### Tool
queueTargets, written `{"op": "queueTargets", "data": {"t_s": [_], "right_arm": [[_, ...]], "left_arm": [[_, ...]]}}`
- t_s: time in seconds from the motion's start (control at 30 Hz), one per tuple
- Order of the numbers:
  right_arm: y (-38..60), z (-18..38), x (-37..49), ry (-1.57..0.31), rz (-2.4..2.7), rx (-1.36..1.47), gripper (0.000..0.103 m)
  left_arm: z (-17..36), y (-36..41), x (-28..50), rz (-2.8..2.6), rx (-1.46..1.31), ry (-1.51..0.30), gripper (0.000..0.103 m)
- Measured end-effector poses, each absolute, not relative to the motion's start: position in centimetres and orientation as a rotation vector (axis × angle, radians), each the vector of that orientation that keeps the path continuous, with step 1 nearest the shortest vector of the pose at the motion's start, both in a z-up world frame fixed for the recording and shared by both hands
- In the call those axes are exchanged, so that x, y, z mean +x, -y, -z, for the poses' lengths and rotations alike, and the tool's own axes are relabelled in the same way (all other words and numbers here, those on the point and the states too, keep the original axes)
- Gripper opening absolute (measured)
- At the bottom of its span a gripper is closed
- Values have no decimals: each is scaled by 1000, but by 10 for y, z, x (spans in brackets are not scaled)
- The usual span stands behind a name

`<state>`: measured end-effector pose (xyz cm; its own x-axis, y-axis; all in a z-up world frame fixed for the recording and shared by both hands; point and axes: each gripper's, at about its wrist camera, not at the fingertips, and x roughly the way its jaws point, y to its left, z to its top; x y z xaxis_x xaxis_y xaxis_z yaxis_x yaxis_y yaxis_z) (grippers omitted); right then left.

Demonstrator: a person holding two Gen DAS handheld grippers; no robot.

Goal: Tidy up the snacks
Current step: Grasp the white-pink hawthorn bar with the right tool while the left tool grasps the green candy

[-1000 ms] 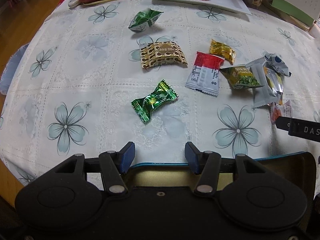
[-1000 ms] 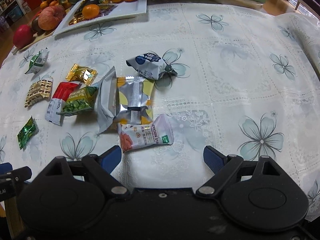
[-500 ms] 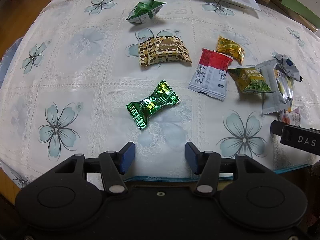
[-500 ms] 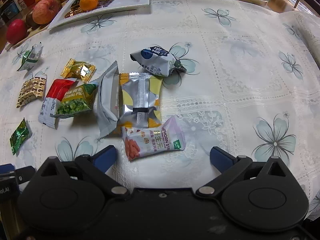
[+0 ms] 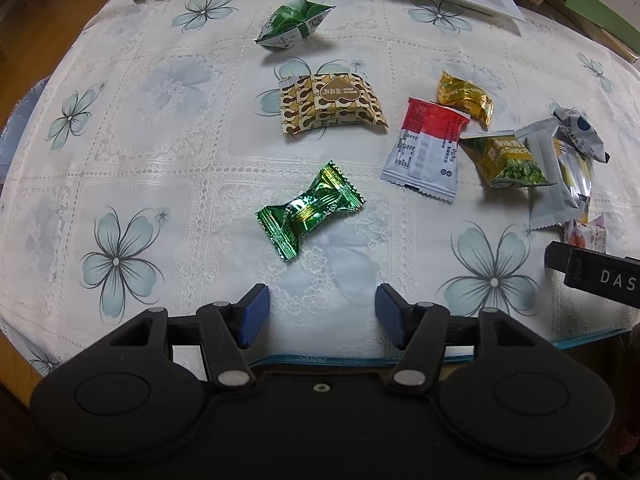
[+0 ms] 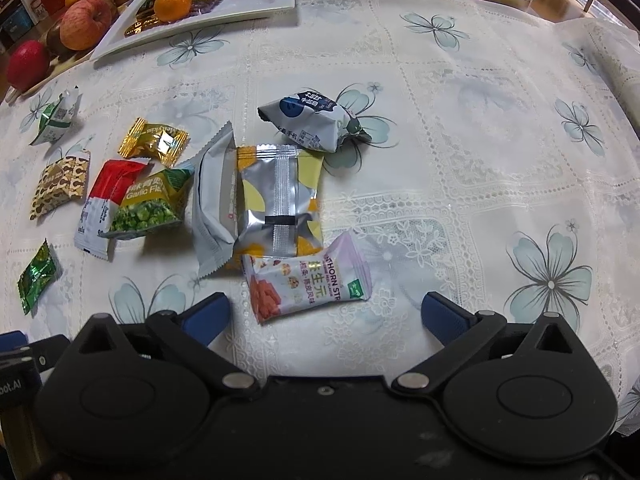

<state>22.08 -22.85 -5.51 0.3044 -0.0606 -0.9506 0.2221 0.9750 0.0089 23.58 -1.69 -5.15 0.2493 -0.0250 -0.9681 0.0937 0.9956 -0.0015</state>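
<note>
Several wrapped snacks lie loose on the floral tablecloth. My left gripper [image 5: 318, 312] is open and empty, just short of a shiny green candy [image 5: 310, 210]. Beyond it lie a brown patterned pack [image 5: 332, 103], a red-and-white sachet [image 5: 426, 148], a gold candy [image 5: 464, 98] and a green pea pack [image 5: 508, 158]. My right gripper [image 6: 324, 320] is open and empty, its fingers either side of a hawthorn strip pack [image 6: 306, 284]. Behind that lie a silver-and-yellow pack [image 6: 278, 200], a grey pack [image 6: 212, 200] and a blue-and-white pack [image 6: 312, 120].
A white tray [image 6: 224, 4] with oranges and a board with apples [image 6: 86, 26] stand at the table's far side. A green-and-white pack [image 5: 292, 26] lies near them. The table's near edge [image 5: 360, 358] runs just under my left gripper. The right gripper's body [image 5: 596, 276] shows at the right.
Both grippers have moved forward and lower toward the snacks; the green candy and the hawthorn pack now sit closer to the fingers. No snack has moved.
</note>
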Motion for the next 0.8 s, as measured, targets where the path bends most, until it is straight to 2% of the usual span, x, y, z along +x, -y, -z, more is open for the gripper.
{"op": "queueTargets", "data": {"t_s": [0.27,0.47,0.63,0.7,0.8], "right_arm": [[228,55,211,-1204,172,135,103],[235,50,207,-1171,189,187,103],[241,45,205,-1138,186,192,84],[240,45,204,-1136,182,174,80],[237,43,203,-1124,171,142,63]], "left_arm": [[54,13,238,70,57,-1321,76],[55,12,238,74,57,-1313,76],[54,12,237,73,56,-1309,76],[54,12,237,73,55,-1309,76],[53,11,237,81,50,-1309,74]]}}
